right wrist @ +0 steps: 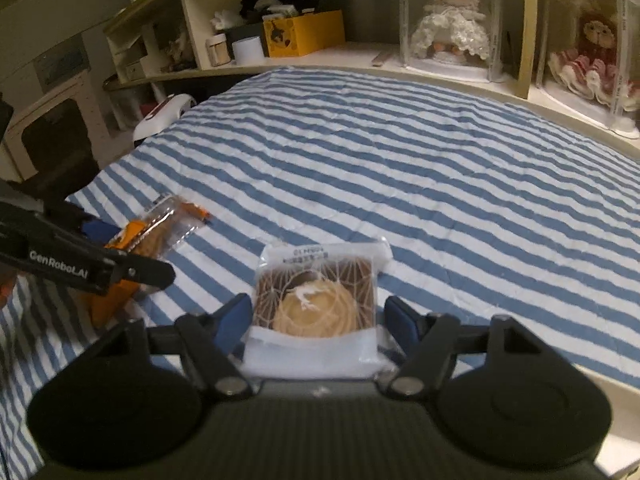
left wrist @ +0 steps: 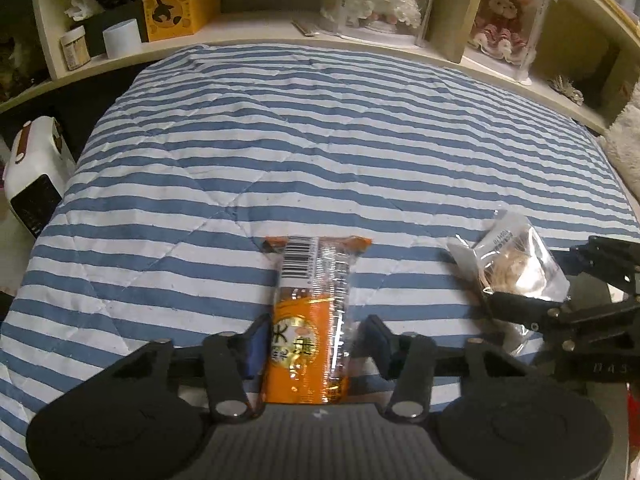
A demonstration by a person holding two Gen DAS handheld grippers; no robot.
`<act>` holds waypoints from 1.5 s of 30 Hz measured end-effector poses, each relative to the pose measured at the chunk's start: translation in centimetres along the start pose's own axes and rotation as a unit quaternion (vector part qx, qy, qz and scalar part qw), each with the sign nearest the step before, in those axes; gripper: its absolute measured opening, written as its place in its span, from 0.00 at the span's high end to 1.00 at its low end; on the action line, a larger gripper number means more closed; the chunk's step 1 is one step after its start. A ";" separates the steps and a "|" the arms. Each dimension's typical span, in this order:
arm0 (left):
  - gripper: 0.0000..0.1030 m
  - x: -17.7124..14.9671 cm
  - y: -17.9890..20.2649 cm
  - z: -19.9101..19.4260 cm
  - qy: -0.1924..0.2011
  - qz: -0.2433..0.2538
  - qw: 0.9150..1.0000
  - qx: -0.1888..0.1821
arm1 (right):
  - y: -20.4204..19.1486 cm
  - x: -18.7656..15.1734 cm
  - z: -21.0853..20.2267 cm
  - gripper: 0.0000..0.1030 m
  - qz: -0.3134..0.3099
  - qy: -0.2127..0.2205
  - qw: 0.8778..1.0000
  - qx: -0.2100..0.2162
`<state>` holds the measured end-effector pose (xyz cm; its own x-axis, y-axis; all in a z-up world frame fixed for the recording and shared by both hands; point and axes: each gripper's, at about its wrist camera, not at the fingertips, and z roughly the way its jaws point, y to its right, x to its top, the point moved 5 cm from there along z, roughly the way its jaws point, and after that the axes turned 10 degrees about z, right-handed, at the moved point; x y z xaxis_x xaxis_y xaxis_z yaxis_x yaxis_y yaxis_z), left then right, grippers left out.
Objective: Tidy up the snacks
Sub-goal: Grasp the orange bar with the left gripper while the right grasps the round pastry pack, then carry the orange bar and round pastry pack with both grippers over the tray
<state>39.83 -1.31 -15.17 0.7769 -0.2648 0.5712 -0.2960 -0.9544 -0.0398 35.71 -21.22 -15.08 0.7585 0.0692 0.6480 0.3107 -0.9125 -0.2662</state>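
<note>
Flanking striped quilt (left wrist: 320,140): shelf (left wrist: 248,30), boxed dolls (right wrist: 452,20).

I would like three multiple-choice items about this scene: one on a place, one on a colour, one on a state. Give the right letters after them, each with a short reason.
1. Where does the yellow box stand?
A. on the shelf behind the bed
B. on the striped cover
C. between the left fingers

2. What colour is the long snack packet at the left gripper?
A. green
B. orange
C. purple

3. How do the right gripper jaws stand around the clear pastry packet?
A. the packet lies between them
B. they are far from it
C. they grip the yellow box

Answers: 1 A, it sits on the shelf beside a white cylinder. 2 B, its wrapper is orange. 3 A, one blue pad shows on each side of it.
</note>
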 end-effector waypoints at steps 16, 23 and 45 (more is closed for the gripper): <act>0.62 -0.2 1.1 -1.7 0.019 -0.026 0.999 -0.004 | -1.1 -0.8 0.2 0.32 0.019 0.001 0.999 -0.036; 0.62 0.3 2.5 -4.8 0.057 -0.031 0.998 -0.018 | -1.4 -0.5 -2.2 0.32 0.027 0.018 0.999 -0.020; 0.62 1.9 8.0 -12.8 0.164 0.009 0.984 -0.070 | 2.9 -0.8 -17.1 0.32 0.097 0.104 0.987 -0.076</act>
<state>31.83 -7.68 -3.93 0.5562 -0.2007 0.8065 -0.3996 -0.9154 0.0478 26.20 -30.88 -4.14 0.6558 -0.1820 0.7326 0.0710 -0.9513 -0.2999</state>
